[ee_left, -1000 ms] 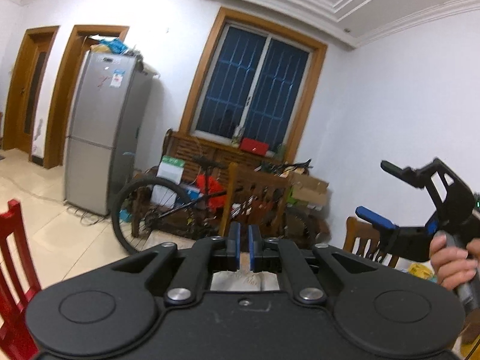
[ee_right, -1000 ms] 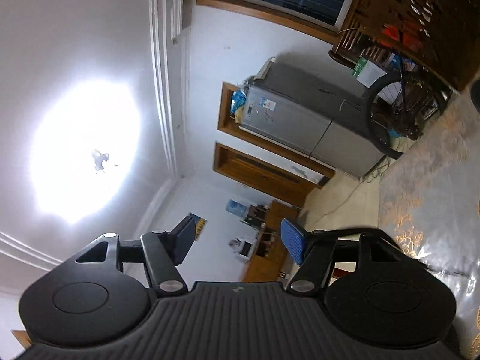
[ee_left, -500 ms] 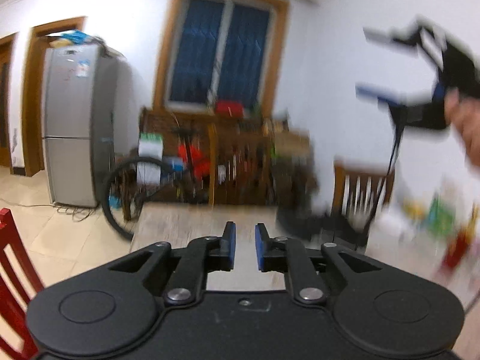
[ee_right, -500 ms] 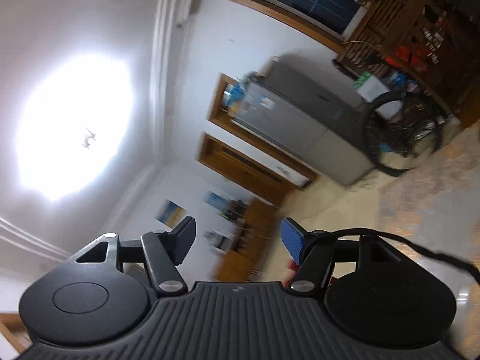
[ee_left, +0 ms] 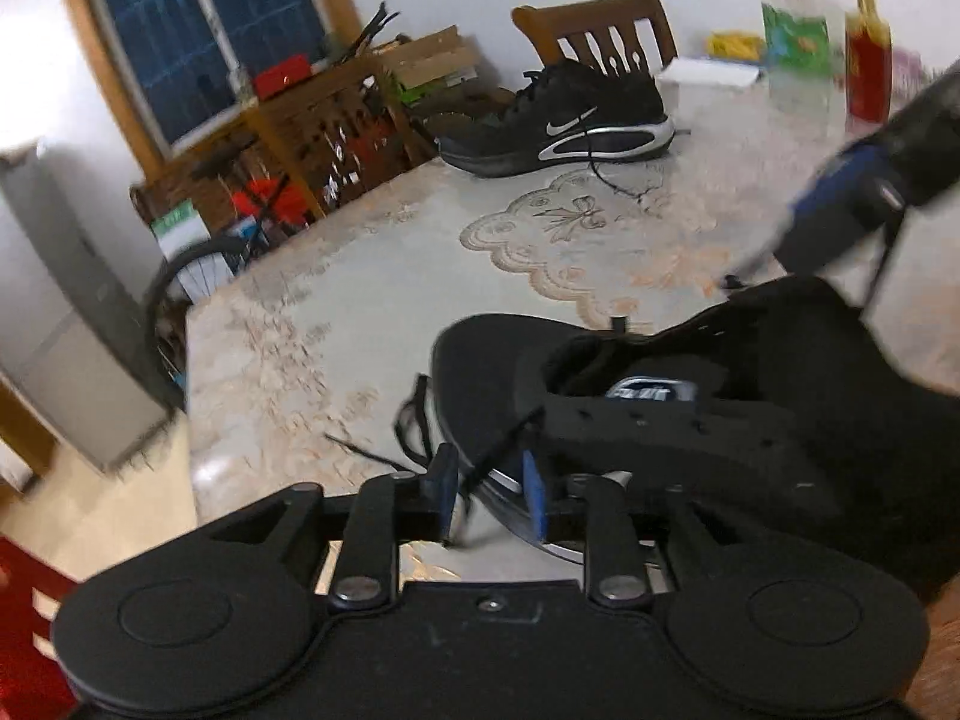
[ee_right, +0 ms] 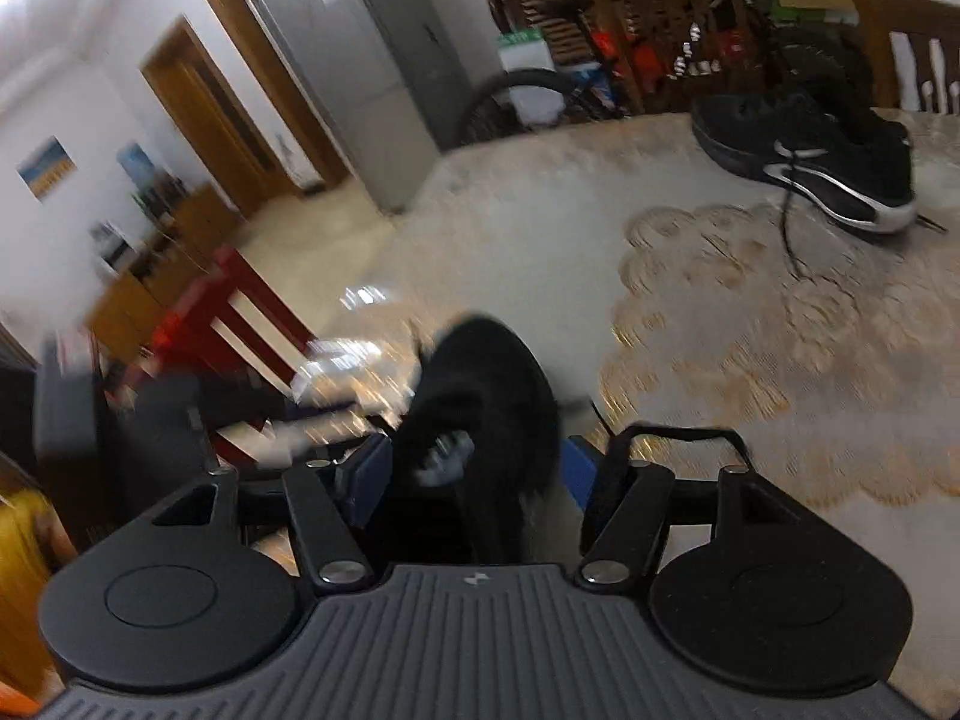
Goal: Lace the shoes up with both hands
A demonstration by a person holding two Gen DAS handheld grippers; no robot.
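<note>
Left wrist view: two black shoes are being counted on the tabletop (ee_left: 372, 276). The near shoe (ee_left: 690, 396) is lying just ahead of the left tool (ee_left: 489, 489), its opening facing the camera; the far shoe (ee_left: 564, 120), with a white swoosh, is standing well apart near the far edge, in front of one wooden chair (ee_left: 600, 30). One loose black lace (ee_left: 498, 450) is being seen running from the near shoe through the gap of the left tool, whose blue pads are being drawn apart and are not pressing on it. The right tool (ee_left: 840, 210) is being glimpsed, blurred, at the right edge above the near shoe.

In the right wrist view the same two shoes are being shown: the near shoe (ee_right: 486, 396), smeared by motion, is sitting between the widely spread fingers of the right tool (ee_right: 474, 471), and whether it is being touched cannot be told. The far shoe (ee_right: 804, 150) is trailing a lace onto the cloth.

Against a second ago, both cameras are now being pointed down at the tabletop instead of at wall, window and ceiling light, and the left tool, then pressed together, is being opened.
</note>
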